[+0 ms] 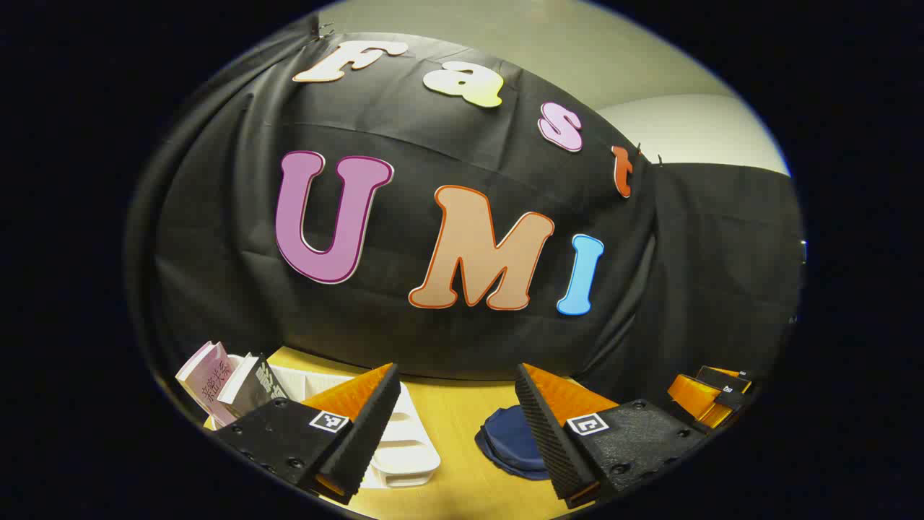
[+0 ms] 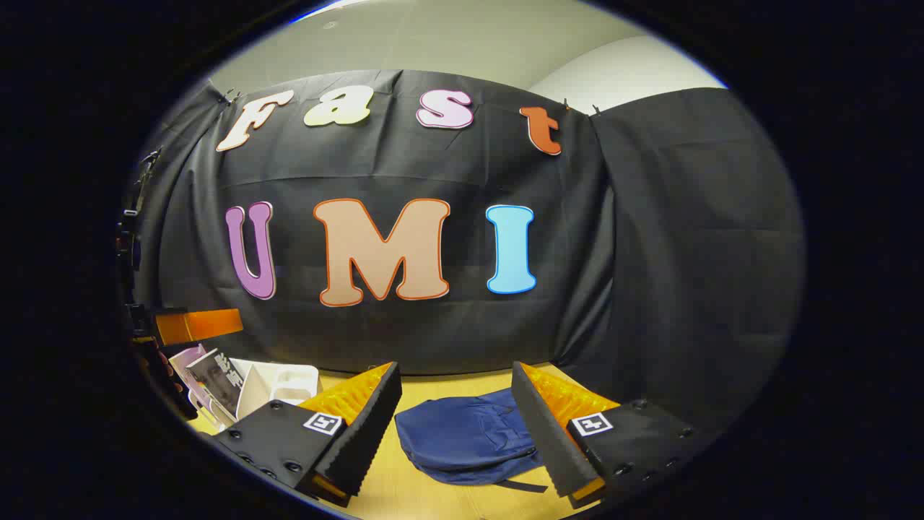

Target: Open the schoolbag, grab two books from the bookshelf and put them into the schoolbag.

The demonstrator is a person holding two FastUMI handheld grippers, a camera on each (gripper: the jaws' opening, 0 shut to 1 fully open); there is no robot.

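Note:
A navy schoolbag [image 2: 462, 433] lies flat on the wooden table [image 2: 390, 498], and its zip looks shut. My right gripper [image 2: 456, 375] hovers open above and in front of the bag, holding nothing. Two books [image 1: 231, 379] lean upright in the left end of a white bookshelf [image 1: 408, 451]. My left gripper [image 1: 457, 383] is open and holds nothing, hovering between the shelf and the schoolbag [image 1: 512, 440]. In the right gripper view the books [image 2: 213, 379] stand at the far left in the bookshelf [image 2: 281, 383], below the left gripper [image 2: 195, 325].
The black cloth wall rises close behind the table's far edge. The right gripper [image 1: 711, 393] shows at the far right of the left gripper view. A hand [image 2: 155, 368] sits at the left edge of the right gripper view.

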